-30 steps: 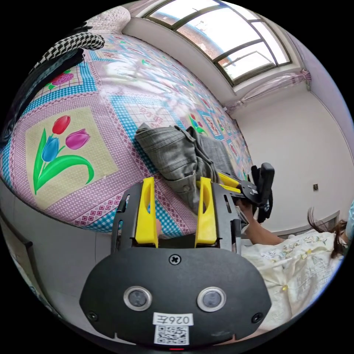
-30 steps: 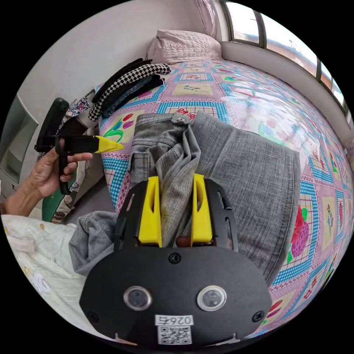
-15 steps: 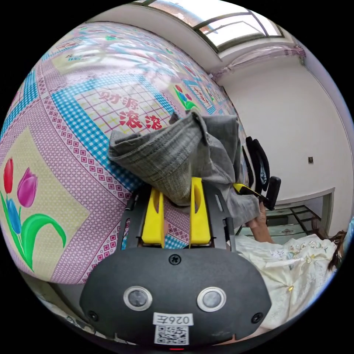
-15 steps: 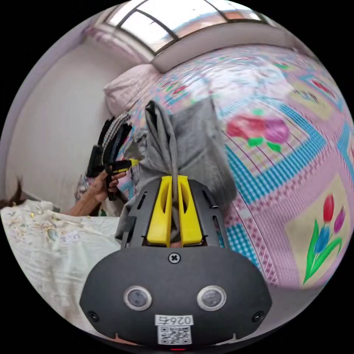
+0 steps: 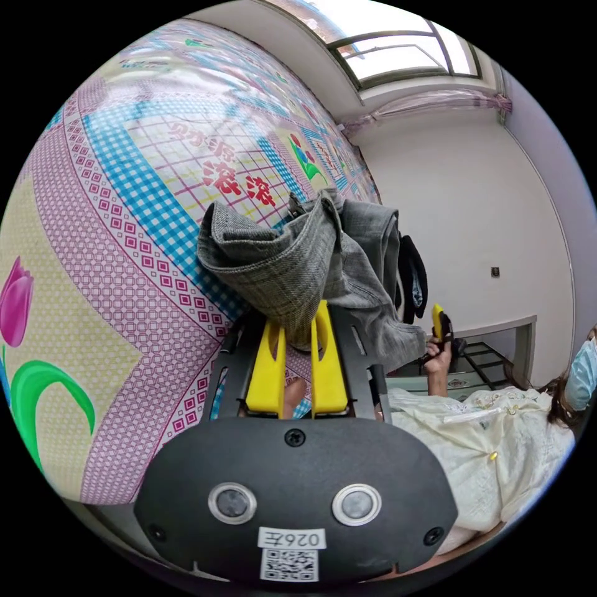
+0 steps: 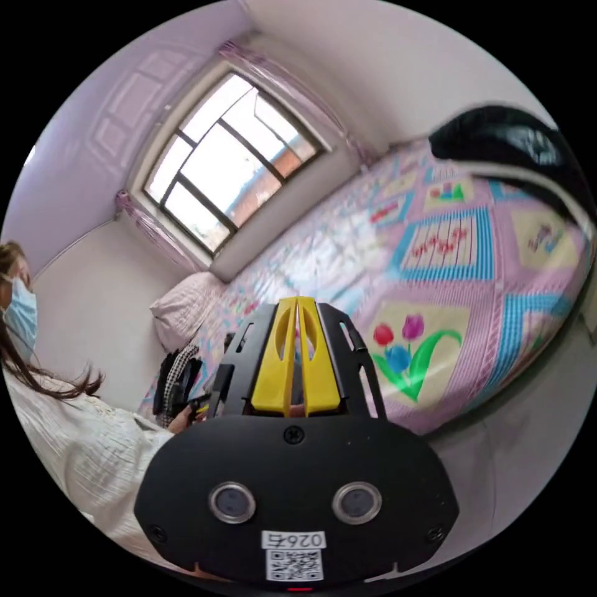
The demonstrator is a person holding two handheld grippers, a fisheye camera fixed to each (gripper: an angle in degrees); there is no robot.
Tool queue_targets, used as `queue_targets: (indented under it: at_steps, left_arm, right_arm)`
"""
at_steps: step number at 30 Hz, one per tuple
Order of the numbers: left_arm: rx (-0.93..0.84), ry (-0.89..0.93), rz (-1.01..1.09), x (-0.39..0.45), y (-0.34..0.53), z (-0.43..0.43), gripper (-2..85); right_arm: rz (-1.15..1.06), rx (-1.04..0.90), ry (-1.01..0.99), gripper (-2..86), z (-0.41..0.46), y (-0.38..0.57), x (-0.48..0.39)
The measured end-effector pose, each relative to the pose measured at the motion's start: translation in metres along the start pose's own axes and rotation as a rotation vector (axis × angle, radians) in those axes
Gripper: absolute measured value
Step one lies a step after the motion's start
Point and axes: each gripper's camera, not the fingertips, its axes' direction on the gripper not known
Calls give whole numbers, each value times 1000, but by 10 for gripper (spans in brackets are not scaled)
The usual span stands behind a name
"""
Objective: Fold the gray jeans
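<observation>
My left gripper (image 5: 297, 323) has its yellow jaws drawn close together, pinching a hanging fold of the gray jeans (image 5: 292, 258) between them. The jeans sit bunched just past my jaw tips, at about twelve o'clock from them in the left gripper view, resting on the patterned bedspread (image 5: 118, 205), with a hem edge curling toward ten o'clock and more denim draping off toward three o'clock. Red characters are printed on the bedspread's gridded panel at eleven o'clock; I leave them unread. A pink tulip (image 5: 15, 301) with a green leaf shows at nine o'clock.

At three o'clock in that same view my right gripper (image 5: 438, 318) is small and edge-on in my hand (image 5: 435, 360), apart from the jeans.

In the right gripper view, my right gripper (image 6: 297, 311) has its jaws brought together tip to tip with nothing between them. Beyond them lies the bedspread (image 6: 448, 242), a tulip panel (image 6: 413, 348) at three o'clock, the window (image 6: 224, 155) at eleven o'clock, a pillow (image 6: 183, 301) at nine o'clock and a dark blurred shape (image 6: 510, 140) at two o'clock.
</observation>
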Motion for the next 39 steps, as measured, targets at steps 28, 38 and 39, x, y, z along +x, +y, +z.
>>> queue_targets:
  at_steps: [28, 38, 39]
  left_arm:
    - [-100, 43, 547, 42, -6, 2, 54]
    - [-331, 165, 835, 81, 22, 82, 81]
    - [-363, 156, 864, 80, 23, 91, 83]
  right_arm:
    - [-463, -180, -299, -4, 116, 1, -213]
    - [-431, -413, -201, 141, 195, 4, -182]
    - [-432, -430, -204, 139, 198, 1, -177]
